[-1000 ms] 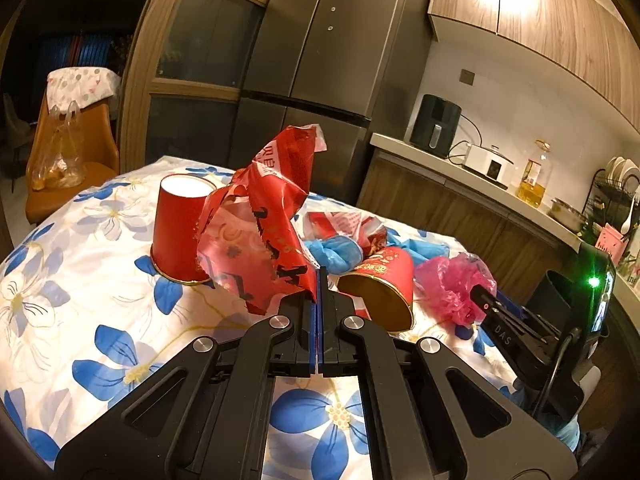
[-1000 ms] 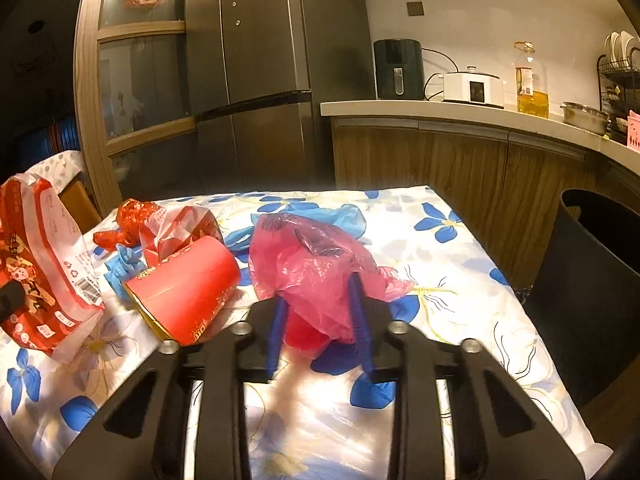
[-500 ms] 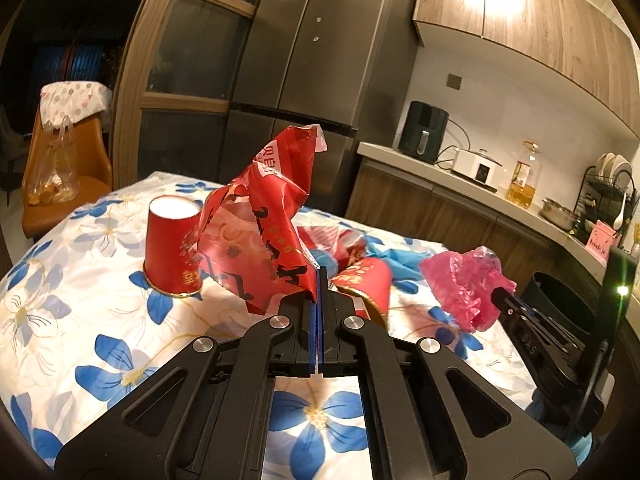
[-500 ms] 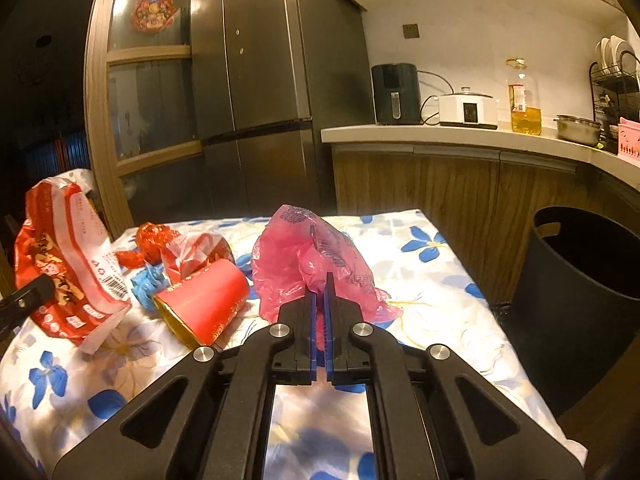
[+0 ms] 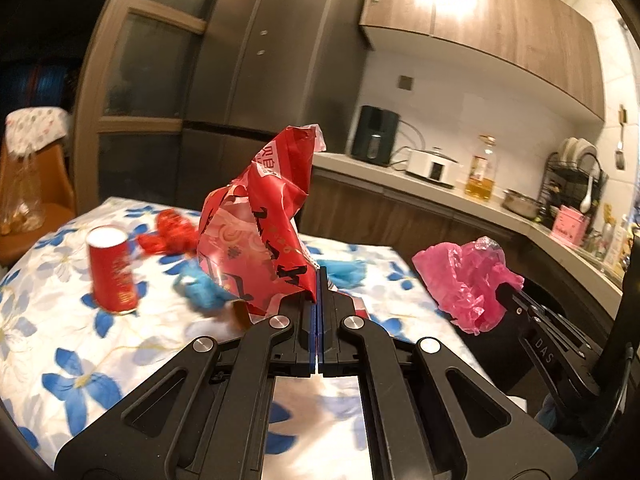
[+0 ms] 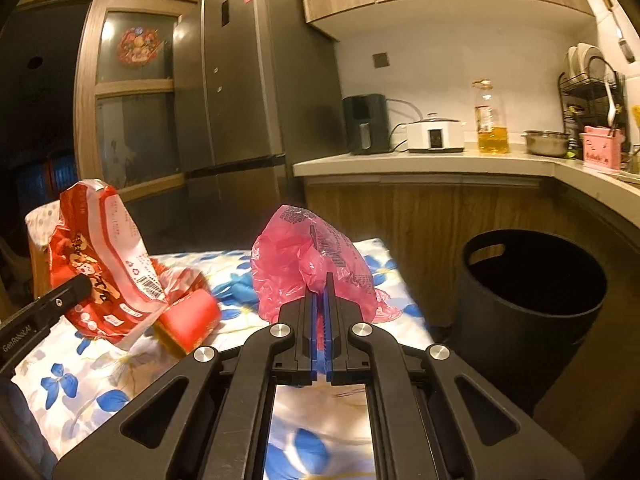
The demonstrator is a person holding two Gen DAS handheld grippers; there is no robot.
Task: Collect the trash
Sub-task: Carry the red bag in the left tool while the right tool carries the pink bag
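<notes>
Right wrist: fingers pinch pink bag, now lifted; left fingers grip red wrapper.

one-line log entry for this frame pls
left gripper: shut on red wrapper | right gripper: shut on pink bag | both lifted | black bin: open, right of table

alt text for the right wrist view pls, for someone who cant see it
The right gripper is shut on a crumpled pink plastic bag, held above a floral tablecloth beside an open black trash bin. At left, the left gripper holds a red snack wrapper near a tipped red paper cup.
</notes>
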